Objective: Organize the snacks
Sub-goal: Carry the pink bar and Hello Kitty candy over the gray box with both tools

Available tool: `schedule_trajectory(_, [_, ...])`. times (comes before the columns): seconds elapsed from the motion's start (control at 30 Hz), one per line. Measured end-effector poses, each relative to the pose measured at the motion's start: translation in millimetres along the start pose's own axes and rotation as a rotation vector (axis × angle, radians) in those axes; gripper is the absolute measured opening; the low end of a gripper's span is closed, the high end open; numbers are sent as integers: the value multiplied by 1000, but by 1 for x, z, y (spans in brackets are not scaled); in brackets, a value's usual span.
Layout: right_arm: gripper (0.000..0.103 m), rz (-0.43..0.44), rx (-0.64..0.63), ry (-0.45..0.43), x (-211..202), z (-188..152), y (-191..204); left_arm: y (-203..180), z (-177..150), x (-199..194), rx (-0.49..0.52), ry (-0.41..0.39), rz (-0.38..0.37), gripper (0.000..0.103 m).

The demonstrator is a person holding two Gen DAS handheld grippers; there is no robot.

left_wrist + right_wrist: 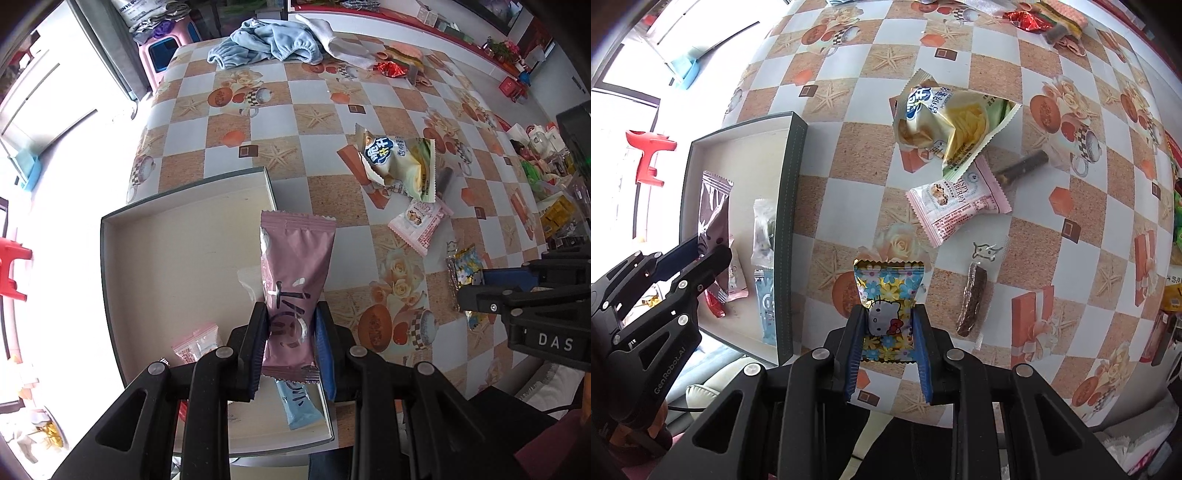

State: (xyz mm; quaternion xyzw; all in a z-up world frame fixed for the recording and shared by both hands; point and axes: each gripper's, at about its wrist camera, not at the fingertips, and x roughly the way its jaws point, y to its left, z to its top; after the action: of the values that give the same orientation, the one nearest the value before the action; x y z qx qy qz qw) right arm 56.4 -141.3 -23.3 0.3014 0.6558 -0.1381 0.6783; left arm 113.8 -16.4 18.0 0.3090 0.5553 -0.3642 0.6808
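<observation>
Left gripper is clamping a pink snack packet, hanging over the right edge of the white tray. A blue packet is lying in the tray just under it. Right gripper is pinching a Hello Kitty packet above the checked tablecloth, beside the tray. Farther out, a pink biscuit pack and a chips bag are lying touching each other.

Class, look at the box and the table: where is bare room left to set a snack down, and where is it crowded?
Free: the box's far half, and the table between clothes and chip bag. Crowded: the box's near end and beside the chip bag.
</observation>
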Motion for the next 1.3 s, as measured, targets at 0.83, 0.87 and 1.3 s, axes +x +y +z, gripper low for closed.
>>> schedule_trajectory(0.83, [27,1,7,5,1,1,-1,0,0,0,-2,1,1,28])
schedule_trajectory(0.87, [27,1,6,5,1,1,-1,0,0,0,-2,1,1,28])
schedule_trajectory(1.3, [27,1,13,5,1,2,-1,0,0,0,0,1,0,28])
